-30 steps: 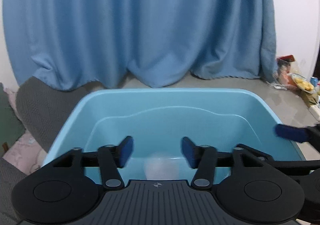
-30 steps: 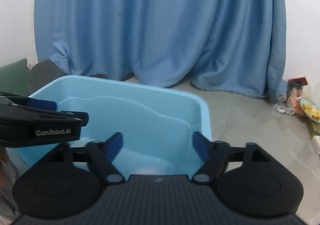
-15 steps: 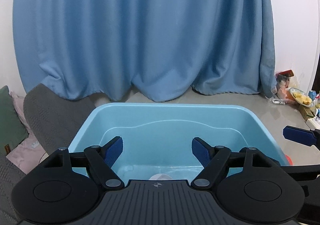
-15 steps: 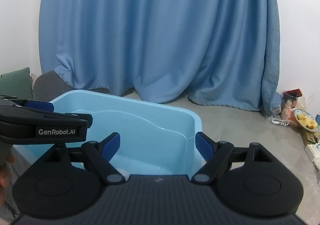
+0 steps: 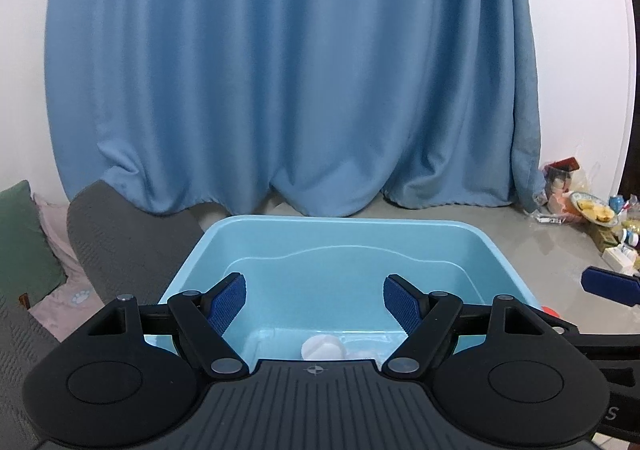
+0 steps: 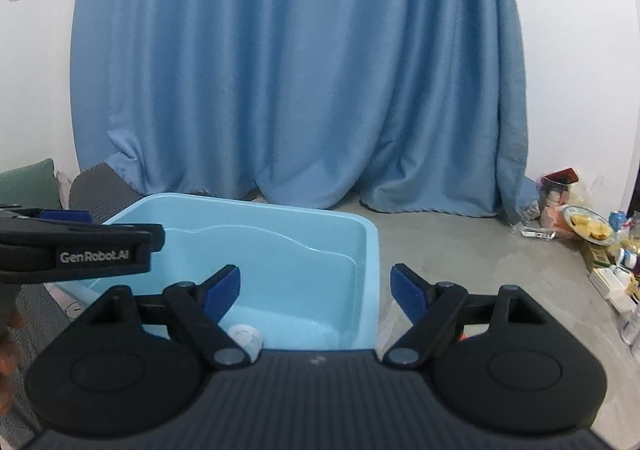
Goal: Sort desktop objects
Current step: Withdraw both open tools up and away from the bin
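Both empty, jaws spread: left gripper (image 5: 314, 300) and right gripper (image 6: 316, 292) above blue bin (image 5: 400, 228); risk: descending blind, striking the white round object (image 5: 323, 347) below.

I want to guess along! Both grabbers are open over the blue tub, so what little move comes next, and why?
Probably draw the left gripper back from the blue tub. Its fingers are wide apart and hold nothing, and the white round thing lies inside, so another item seems due.

Both wrist cams face fwd over blue bin (image 5: 344, 228) (shared) twd curtain (image 6: 296, 70), close
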